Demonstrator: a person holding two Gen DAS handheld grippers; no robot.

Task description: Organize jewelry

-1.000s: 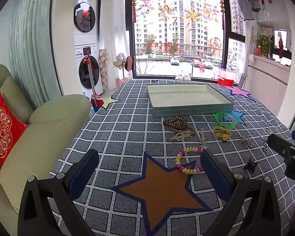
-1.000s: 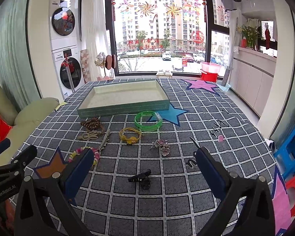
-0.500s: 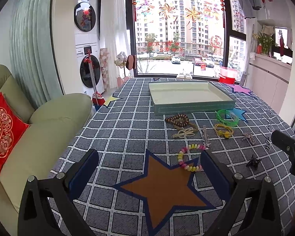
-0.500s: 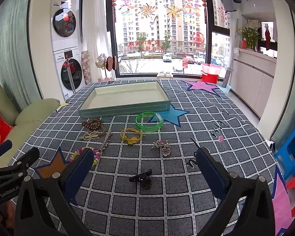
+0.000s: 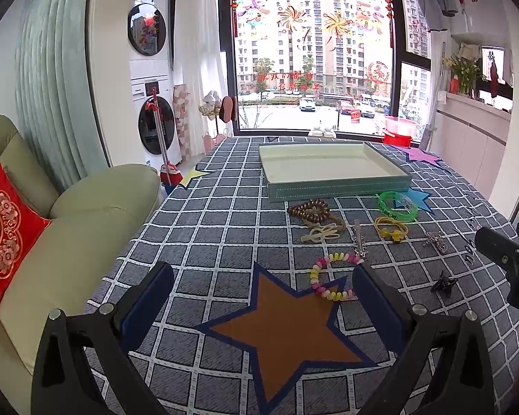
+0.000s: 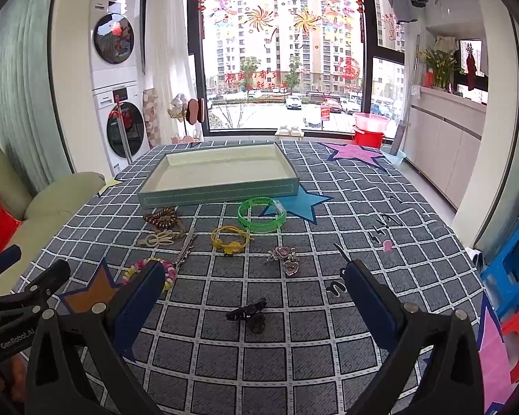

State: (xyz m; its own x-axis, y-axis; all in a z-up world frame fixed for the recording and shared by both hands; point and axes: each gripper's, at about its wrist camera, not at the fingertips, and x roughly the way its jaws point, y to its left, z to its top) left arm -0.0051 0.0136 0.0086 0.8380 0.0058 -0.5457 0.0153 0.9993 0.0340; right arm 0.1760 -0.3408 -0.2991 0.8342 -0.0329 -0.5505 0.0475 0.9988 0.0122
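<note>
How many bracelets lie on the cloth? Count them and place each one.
3. Brown bead bracelet just before the tray; green bracelet to its right; pastel bead bracelet nearest, partly hidden behind the right gripper.

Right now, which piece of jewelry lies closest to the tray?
The translucent green plastic bangle, lying just before the teal tray's front wall; the brown bead bracelet sits slightly farther out.

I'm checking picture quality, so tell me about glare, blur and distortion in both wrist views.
Left wrist view: window bright and washed out, edges bowed by fisheye, tray sharp. Right wrist view: same backlight, green bangle crisp, corners dark.
</note>
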